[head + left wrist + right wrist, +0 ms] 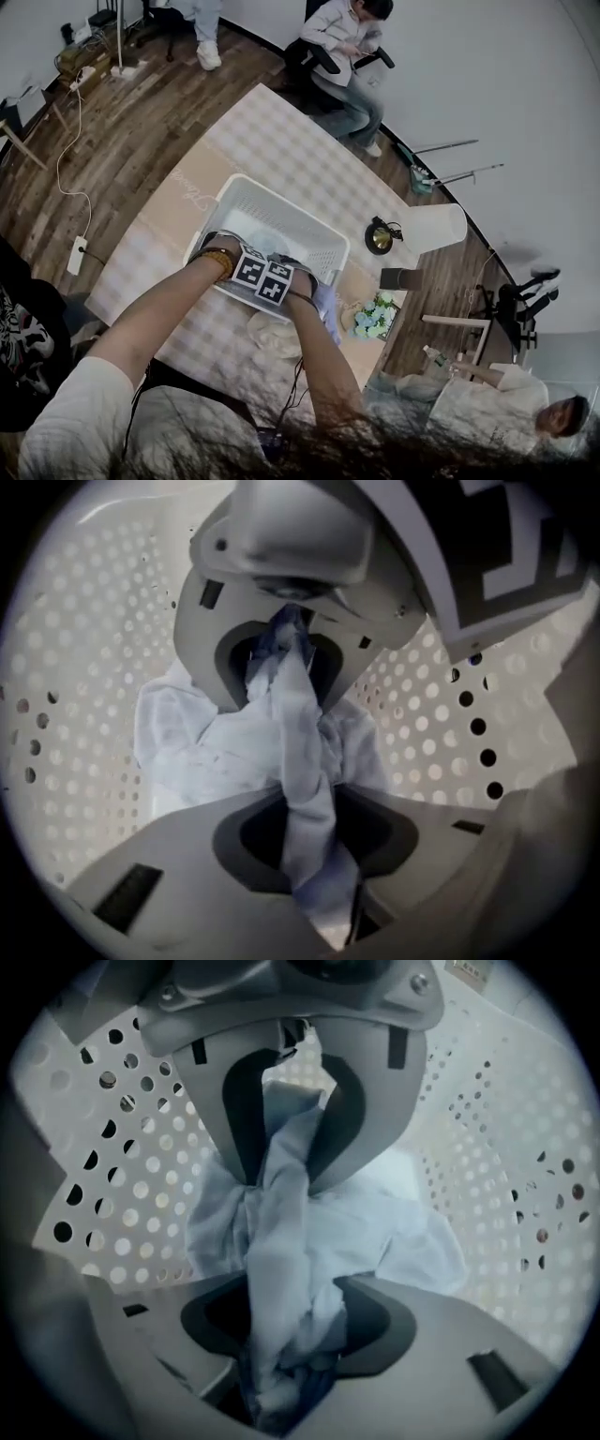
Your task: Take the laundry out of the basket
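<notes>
A white perforated laundry basket (pixel 309 230) stands on the checked table (pixel 281 141). Both grippers reach down into it, side by side. My left gripper (pixel 246 267) and right gripper (pixel 278 283) face each other tip to tip. A pale blue-white garment (pixel 225 742) lies crumpled on the basket floor, with a twisted fold rising between them. In the left gripper view my left gripper (pixel 314 846) is shut on that fold, and the right gripper (pixel 286 658) bites its other end. The right gripper view shows my right gripper (pixel 291 1335) shut on the garment (pixel 394 1232), opposite the left gripper (pixel 286 1119).
Perforated basket walls (pixel 506 1166) close in round both grippers. A cream cloth (pixel 272 333) lies on the table by the basket's near side. Flowers (pixel 375 319), a dark box (pixel 401 278) and a round black object (pixel 380 236) sit to the right. Two people (pixel 347 56) (pixel 487 403) are nearby.
</notes>
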Demonstrator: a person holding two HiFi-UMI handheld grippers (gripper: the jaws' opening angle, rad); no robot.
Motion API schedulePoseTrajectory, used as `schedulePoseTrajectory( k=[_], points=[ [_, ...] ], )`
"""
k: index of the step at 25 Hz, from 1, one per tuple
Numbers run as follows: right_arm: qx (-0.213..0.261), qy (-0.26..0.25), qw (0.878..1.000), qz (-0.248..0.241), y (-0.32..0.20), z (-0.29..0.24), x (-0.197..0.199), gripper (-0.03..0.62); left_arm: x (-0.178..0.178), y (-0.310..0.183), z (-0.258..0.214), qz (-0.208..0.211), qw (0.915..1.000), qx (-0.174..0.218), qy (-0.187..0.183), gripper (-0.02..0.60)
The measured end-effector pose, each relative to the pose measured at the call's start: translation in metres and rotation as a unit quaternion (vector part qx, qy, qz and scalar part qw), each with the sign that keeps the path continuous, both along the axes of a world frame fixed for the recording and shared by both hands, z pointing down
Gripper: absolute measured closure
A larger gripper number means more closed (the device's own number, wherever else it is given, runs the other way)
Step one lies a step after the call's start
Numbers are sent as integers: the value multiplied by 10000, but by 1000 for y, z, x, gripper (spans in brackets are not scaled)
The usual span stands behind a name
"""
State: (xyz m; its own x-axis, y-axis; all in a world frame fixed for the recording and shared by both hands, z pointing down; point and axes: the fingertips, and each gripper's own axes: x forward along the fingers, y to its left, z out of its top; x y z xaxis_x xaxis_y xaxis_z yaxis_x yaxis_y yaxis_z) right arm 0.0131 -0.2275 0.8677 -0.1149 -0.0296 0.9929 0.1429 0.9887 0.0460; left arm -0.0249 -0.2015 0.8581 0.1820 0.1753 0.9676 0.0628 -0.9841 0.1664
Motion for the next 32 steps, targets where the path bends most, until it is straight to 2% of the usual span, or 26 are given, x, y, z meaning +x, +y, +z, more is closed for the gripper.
schedulePoseTrajectory(
  k=[1,4,10,16,25,32],
  points=[
    [1,-17,10000,-9,0,0,-1,362,1,2,1,3,10000,-39,18,445],
    [0,-142,9999,-17,-1,-6,-9,438,-4,1,-5,-189,9998,-93,70,489],
    [192,-931,9938,569,-16,-55,-20,461,10,-14,-55,-596,9963,92,615,502],
    [607,-1460,9838,845,-32,-120,-22,461,10,-30,-116,-833,9904,406,1028,502],
    [1303,-2005,9628,1261,-39,-225,-6,462,22,-39,-216,-544,9865,1050,1133,502],
    [1784,-2231,9478,1416,-40,-299,11,462,37,-41,-287,-235,9793,1621,1193,502]
  ],
)
